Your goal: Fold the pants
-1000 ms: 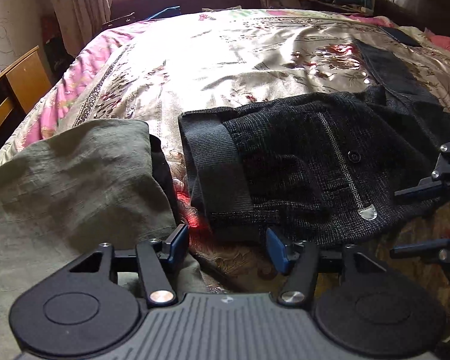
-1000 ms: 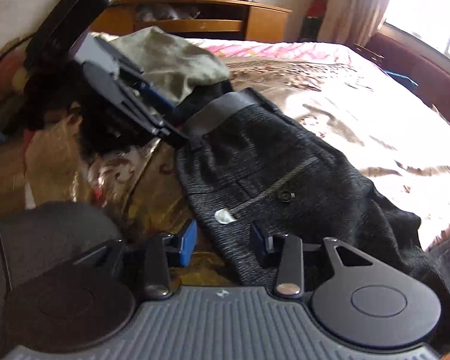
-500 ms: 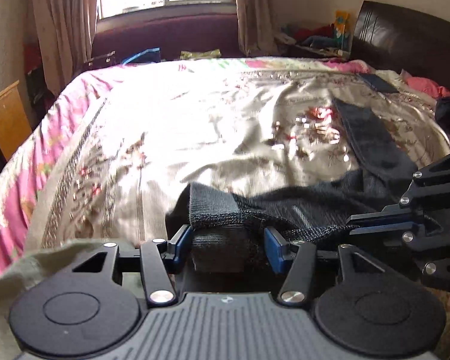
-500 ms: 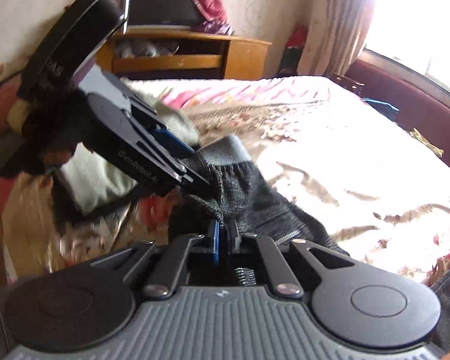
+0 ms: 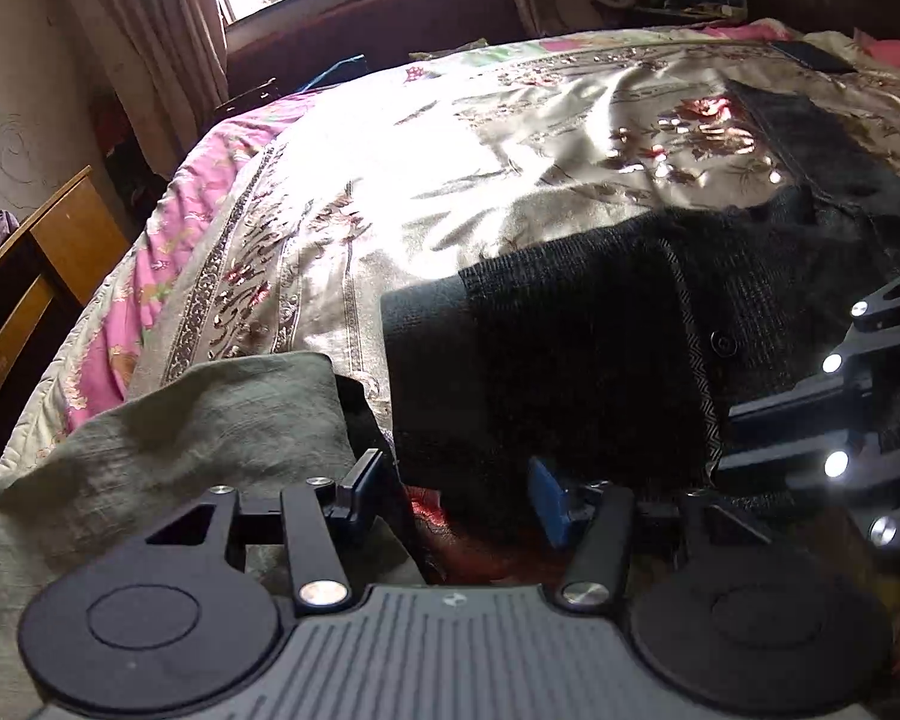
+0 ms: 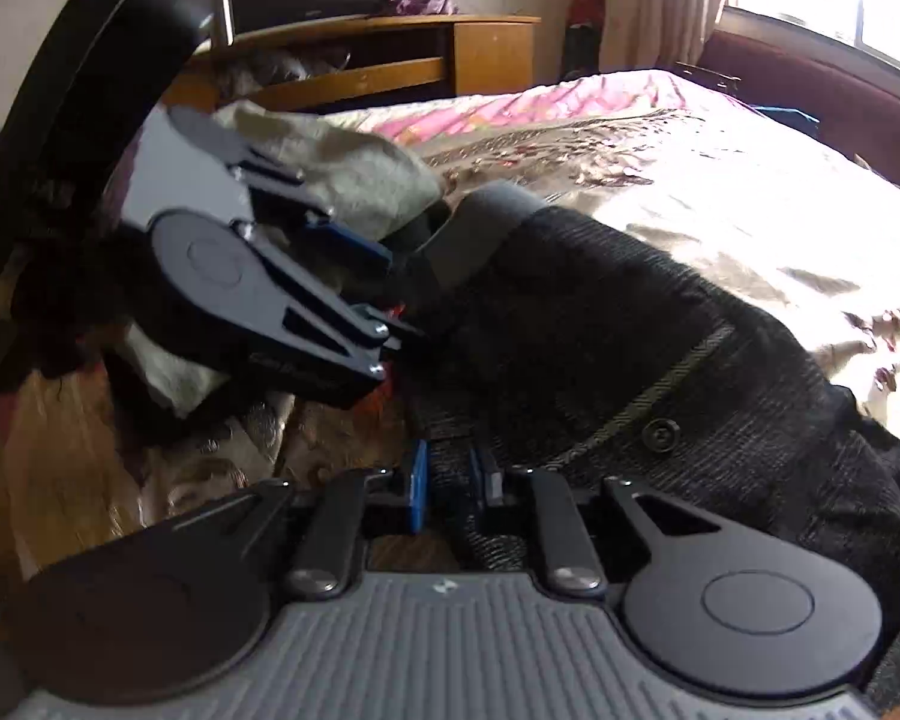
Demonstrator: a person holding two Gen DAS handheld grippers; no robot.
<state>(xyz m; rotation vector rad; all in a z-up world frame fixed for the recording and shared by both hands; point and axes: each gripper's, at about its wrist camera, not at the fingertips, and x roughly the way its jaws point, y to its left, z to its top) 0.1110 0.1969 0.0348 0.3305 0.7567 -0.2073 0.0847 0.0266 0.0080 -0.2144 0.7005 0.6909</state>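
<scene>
The dark grey knitted pants [image 5: 582, 348] lie across the lower centre and right of the left wrist view, on a shiny cream-and-pink floral bedspread [image 5: 462, 138], with the plain waistband toward frame left and a buttoned back pocket trimmed in herringbone toward the right. The left gripper [image 5: 459, 495] points down and forward at the bottom of that view; its blue-padded jaws stand spread, with the waistband's near edge between them, and neither pad visibly presses the cloth. A crumpled olive-green linen garment [image 5: 168, 438] lies in the lower left, just beside the left finger.

In the right wrist view the right gripper [image 6: 450, 480] sits at bottom centre, tilted downward, its jaws close together with a fold of the pants' near edge between them; they have just been opening slightly, and the pads are still against the fabric. The left gripper [image 6: 384, 294] shows in the left middle of this frame, angled toward the waistband. A wooden desk [image 6: 438, 54] stands at upper centre.
</scene>
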